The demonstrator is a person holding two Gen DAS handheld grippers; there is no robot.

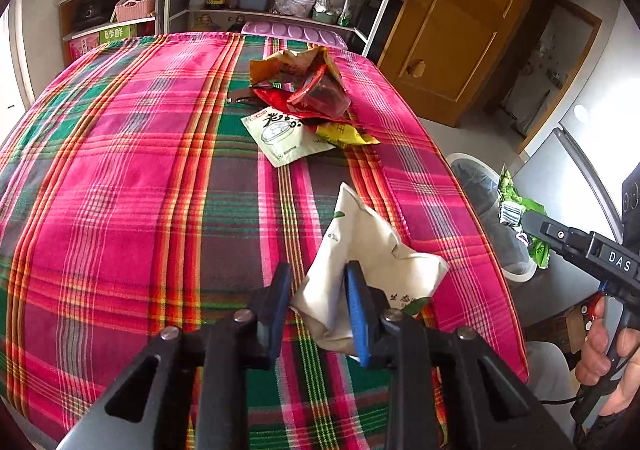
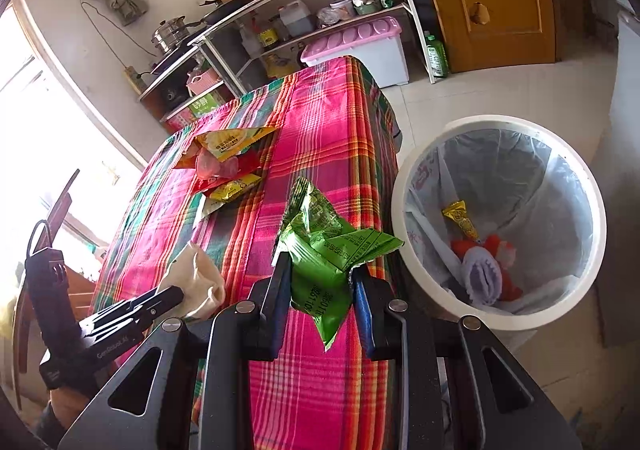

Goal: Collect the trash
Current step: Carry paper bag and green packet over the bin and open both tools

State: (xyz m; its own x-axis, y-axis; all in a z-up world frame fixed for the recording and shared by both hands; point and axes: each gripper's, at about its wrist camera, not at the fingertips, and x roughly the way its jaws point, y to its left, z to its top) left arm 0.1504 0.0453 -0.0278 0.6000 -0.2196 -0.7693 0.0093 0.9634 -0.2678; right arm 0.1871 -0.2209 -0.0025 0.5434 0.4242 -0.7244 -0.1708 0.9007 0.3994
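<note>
The left tongs are clenched on a cream packet, which lies near the bench's right edge; the blue pads cover its lower part and its print is too small to read. The right tongs grasp a crumpled green wrapper, held up beside the bench's right edge, close to the white bin on the floor. The bin's clear liner holds a gold wrapper and some red and pale items that are hard to make out. Toward the bench's far edge sits a heap of wrappers, overlapping so that their count is unclear. In the left view, the bin is mostly hidden behind the bench edge.
</note>
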